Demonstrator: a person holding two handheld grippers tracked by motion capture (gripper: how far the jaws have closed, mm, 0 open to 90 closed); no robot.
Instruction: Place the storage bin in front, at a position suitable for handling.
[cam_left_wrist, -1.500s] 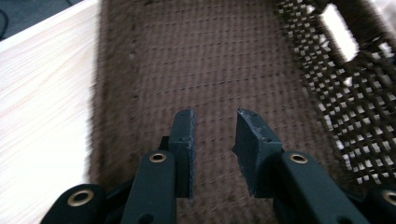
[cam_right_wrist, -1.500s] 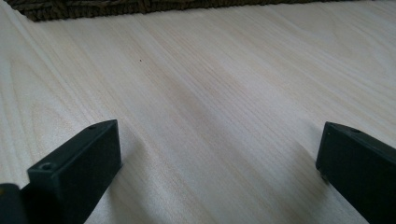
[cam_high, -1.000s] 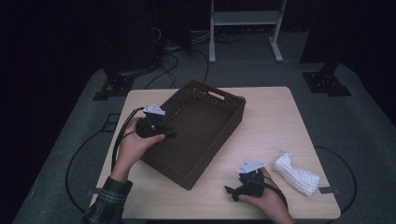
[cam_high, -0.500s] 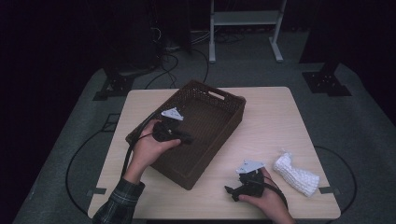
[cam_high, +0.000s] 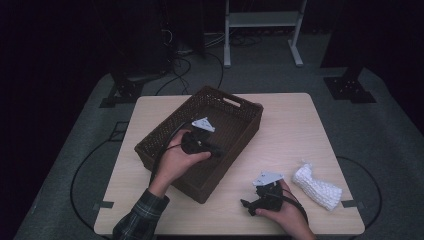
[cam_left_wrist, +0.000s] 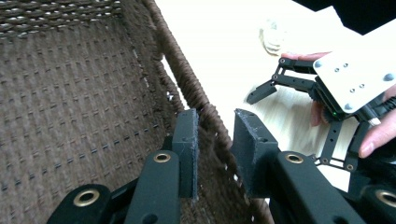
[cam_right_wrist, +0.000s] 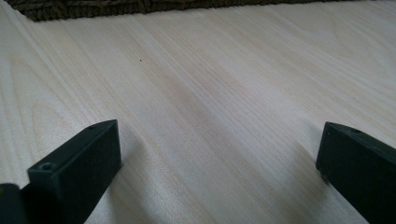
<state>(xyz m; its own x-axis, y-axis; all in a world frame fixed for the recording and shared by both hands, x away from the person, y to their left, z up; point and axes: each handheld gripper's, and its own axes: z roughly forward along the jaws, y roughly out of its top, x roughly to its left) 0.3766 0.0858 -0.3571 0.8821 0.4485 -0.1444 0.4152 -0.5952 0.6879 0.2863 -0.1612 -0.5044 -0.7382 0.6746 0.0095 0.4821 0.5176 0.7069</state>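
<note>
1. We see the brown woven basket (cam_high: 227, 117) sitting askew on the light wooden tabletop (cam_high: 295, 125), toward its left-centre in the high view.
2. Left gripper (cam_high: 216, 150) is over the basket's inside, at the long wall nearest the person; in the left gripper view (cam_left_wrist: 215, 140) its two black jaws straddle that woven wall, one inside, one outside.
3. The inner jaw looks flush on the weave. A thin gap shows at the outer jaw, so we can't tell if the wall is truly clamped. The jaws have just widened a touch, with the rim between them.
4. Right gripper (cam_high: 246, 204) rests low on the tabletop near the front edge, just right of the basket's near corner, jaws pointing left.
5. In the right gripper view (cam_right_wrist: 219, 163) its jaws stand wide apart with bare wood between them, holding nothing.
6. White knobbly cloth bundle (cam_high: 316, 186) lies on the tabletop right of the right gripper, near it but apart.
</note>
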